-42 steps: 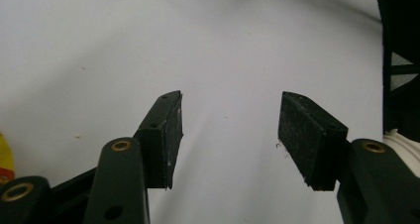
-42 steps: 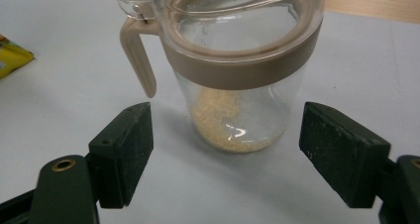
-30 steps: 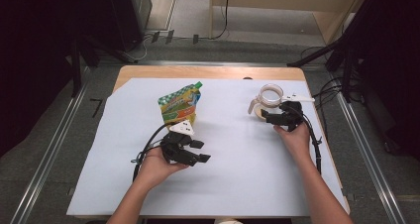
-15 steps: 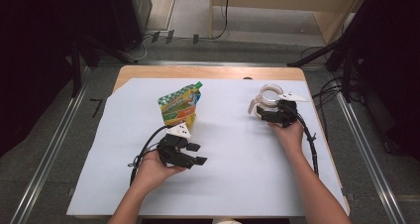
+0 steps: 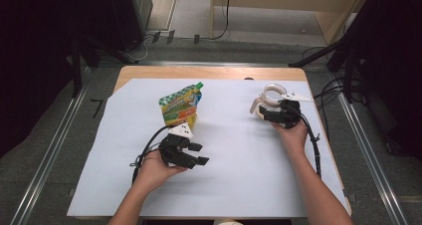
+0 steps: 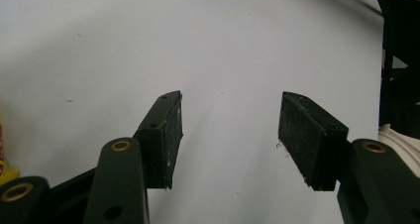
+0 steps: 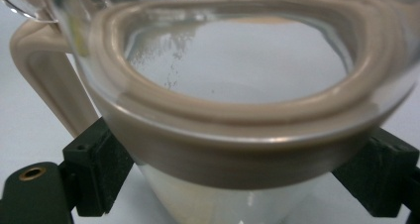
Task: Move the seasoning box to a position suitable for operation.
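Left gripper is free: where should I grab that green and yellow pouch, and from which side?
Judging by its pose, take the pouch near its upper edge, below the green cap. It stands upright on the white table cover, so bring the open left gripper in level, one jaw on each flat face.

The left gripper [image 5: 199,154] is drawing back toward the near edge of the counter [image 5: 234,180], away from the green-and-yellow pouch [image 5: 180,105], its jaws wide apart over bare white surface. Over on the other side, the right gripper [image 5: 263,111] slides slightly inward and back, bringing the clear jug [image 5: 271,96] along between its jaws.
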`<state>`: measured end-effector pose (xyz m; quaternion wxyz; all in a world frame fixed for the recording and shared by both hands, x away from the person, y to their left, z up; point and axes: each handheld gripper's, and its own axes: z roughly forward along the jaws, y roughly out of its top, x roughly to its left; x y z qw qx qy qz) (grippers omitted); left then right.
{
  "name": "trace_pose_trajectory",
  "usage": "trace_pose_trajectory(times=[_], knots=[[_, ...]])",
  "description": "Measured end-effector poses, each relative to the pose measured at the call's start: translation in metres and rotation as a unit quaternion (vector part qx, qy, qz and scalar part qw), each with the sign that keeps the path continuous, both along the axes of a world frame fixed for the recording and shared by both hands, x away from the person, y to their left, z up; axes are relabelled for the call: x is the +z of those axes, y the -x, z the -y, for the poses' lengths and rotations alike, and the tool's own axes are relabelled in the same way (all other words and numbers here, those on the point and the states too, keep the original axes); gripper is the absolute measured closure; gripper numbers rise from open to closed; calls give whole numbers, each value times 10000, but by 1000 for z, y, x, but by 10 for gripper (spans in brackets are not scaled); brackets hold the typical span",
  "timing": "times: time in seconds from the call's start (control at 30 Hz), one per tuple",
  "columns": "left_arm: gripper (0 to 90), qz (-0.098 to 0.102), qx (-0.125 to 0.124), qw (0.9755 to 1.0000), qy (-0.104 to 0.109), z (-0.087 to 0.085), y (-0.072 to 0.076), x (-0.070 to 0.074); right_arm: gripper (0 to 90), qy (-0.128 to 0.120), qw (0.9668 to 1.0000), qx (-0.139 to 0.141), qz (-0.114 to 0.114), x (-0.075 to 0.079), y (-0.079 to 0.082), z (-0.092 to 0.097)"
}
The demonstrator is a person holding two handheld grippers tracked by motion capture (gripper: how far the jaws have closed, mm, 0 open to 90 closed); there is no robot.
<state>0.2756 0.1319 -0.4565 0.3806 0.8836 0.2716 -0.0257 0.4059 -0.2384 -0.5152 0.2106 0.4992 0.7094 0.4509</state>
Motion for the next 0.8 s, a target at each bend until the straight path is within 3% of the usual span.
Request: trace_pose_trajectory(times=[0.2,0.3,0.7,0.8], knots=[[432,9,29,10000,-7,0,0,0,121,50,9998,147,152,12,7,-4],[432,-12,53,10000,-4,0,0,1,122,-20,9998,157,113,17,11,-5],[432,-13,53,10000,77,-1,-2,3,121,-63,9970,726,271,35,54,-19],[437,-28,78,9999,101,-1,-3,4,121,-112,9957,898,181,36,65,-22]])
